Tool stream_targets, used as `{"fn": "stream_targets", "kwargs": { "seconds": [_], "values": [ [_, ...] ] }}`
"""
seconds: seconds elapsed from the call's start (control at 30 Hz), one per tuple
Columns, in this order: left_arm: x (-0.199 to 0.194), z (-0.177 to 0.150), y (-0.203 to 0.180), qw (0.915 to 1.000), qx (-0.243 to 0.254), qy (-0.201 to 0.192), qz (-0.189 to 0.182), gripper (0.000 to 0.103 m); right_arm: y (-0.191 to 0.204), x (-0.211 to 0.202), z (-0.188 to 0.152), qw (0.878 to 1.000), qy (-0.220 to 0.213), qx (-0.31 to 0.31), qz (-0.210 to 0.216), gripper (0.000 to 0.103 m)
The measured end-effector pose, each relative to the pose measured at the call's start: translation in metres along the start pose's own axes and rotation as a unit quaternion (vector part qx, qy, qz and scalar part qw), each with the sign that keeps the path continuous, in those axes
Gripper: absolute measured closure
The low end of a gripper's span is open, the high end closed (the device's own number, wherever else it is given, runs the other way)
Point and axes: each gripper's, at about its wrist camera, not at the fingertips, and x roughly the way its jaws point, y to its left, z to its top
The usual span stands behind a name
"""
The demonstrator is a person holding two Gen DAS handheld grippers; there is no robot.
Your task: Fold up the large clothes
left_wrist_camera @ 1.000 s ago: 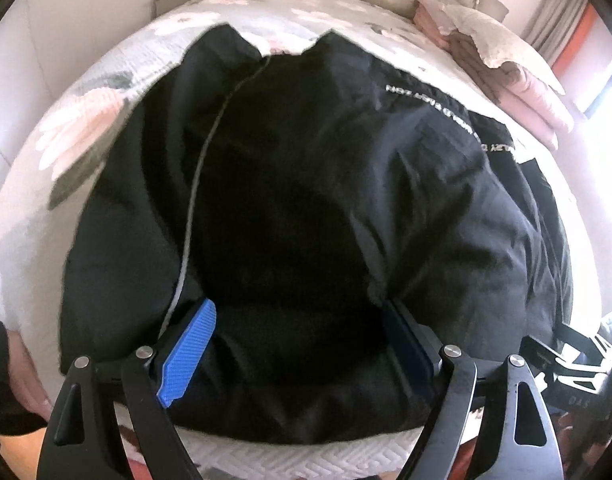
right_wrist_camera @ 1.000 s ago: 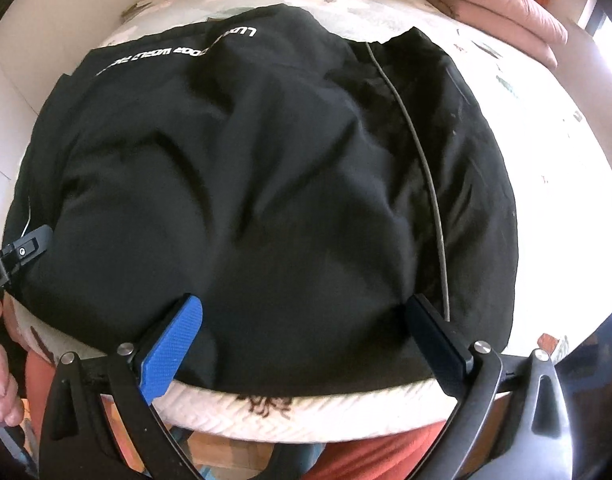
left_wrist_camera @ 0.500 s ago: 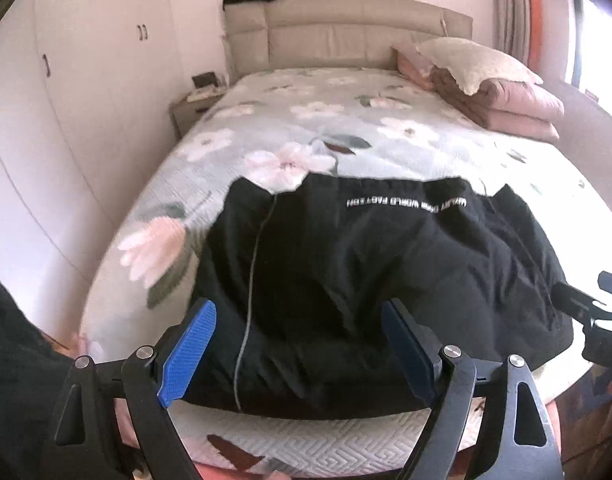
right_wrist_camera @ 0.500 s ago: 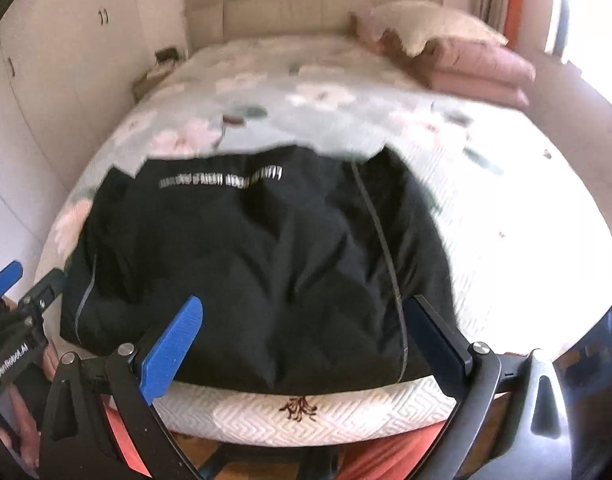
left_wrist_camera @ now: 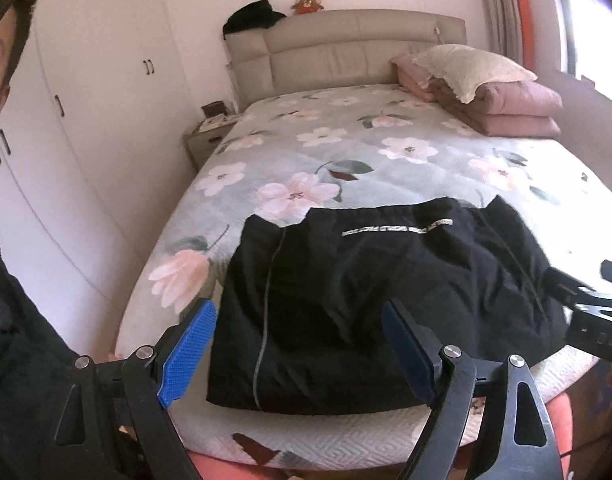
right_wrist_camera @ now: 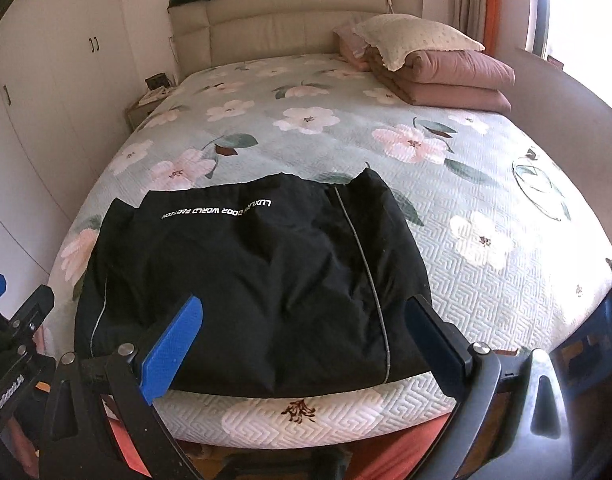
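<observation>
Floral quilted bedspread (left_wrist_camera: 345, 152) fills the left wrist view, with the black folded jacket with white lettering (left_wrist_camera: 369, 304) lying at its near edge; the left gripper (left_wrist_camera: 298, 350) hangs above, jaws wide, holding nothing. From the right wrist, the right gripper (right_wrist_camera: 302, 346) is equally wide and empty over the jacket's near hem, likely because folding looks finished.

The left gripper (left_wrist_camera: 298, 352) and right gripper (right_wrist_camera: 306, 344) were held level, side by side, jaws spread wide and empty, touching nothing.
</observation>
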Motion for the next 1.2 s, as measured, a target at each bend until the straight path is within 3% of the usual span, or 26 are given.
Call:
{"fn": "stream_targets", "kwargs": {
  "seconds": [0.13,0.3,0.43,0.57,0.77,0.93,1.2],
  "values": [
    [-0.008,-0.004,0.002,1.0000,0.000,-0.003,-0.002,0.017,0.002,0.002,-0.005,1.000,0.006,0.000,0.008,0.001],
    [-0.017,-0.013,0.005,0.9992,0.012,-0.013,0.035,0.017,0.014,0.011,-0.011,1.000,0.017,-0.004,0.024,0.001],
    [-0.026,-0.015,0.019,0.9992,0.004,-0.013,0.036,0.017,0.026,0.018,-0.012,0.999,0.024,-0.004,0.041,0.001],
    [-0.035,-0.018,0.027,0.9996,0.001,-0.027,-0.003,0.017,0.038,0.011,-0.015,0.999,0.021,-0.012,0.046,0.001],
    [-0.027,-0.018,0.017,0.9996,-0.004,-0.028,-0.004,0.017,0.034,-0.002,-0.024,0.999,0.013,-0.026,0.017,0.001],
    [-0.018,-0.019,0.009,0.9994,-0.005,-0.013,-0.030,0.017,0.019,-0.001,-0.026,1.000,0.021,-0.013,0.002,0.001],
    [-0.015,-0.022,0.011,0.9999,-0.014,-0.002,-0.010,0.017,0.027,-0.001,-0.030,1.000,0.022,-0.015,0.009,0.001]
  ]
}}
